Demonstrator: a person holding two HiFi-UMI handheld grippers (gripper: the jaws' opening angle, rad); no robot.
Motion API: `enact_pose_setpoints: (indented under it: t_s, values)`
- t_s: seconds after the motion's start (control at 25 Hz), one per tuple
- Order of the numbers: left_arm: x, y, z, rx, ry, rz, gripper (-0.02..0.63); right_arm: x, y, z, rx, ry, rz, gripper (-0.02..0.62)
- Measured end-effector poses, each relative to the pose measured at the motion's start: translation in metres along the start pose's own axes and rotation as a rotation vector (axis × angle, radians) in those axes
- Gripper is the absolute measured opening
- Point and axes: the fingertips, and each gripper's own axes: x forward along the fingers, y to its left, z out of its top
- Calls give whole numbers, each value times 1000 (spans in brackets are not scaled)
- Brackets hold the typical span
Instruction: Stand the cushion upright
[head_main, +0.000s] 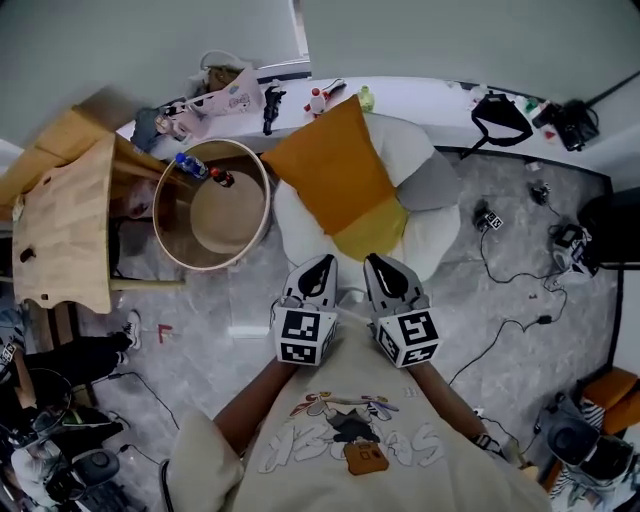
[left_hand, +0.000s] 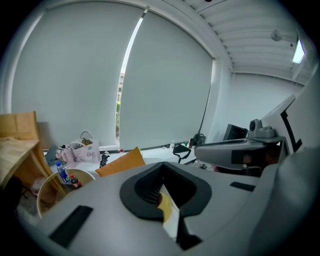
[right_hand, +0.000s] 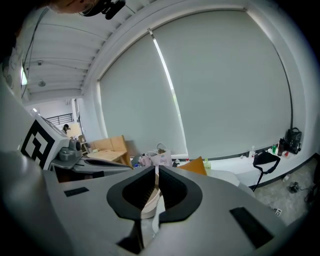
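- Left tool (head_main: 322, 263) and right tool (head_main: 378, 261): jaws pressed together, gripping nothing.
- Cushion (head_main: 338, 175) (orange, one yellow end) rests on white seat (head_main: 432, 238), just beyond both.

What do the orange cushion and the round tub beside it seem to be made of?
The cushion looks like matte cloth, orange with a yellow end: soft edges, no shine. The round tub seems thin bent wood, pale and smooth, judging by its even tan wall and rim; plastic can't be ruled out.
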Motion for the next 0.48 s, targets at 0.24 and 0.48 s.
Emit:
enact_pose_setpoints:
  t_s: [0.24, 0.48]
  values:
    - [-3, 3, -2, -13, 8, 19, 8, -1, 6, -3, 2, 16, 21, 43]
    - [-2, 8, 1, -33, 4, 34, 8, 2, 2, -6, 3, 32, 21, 43]
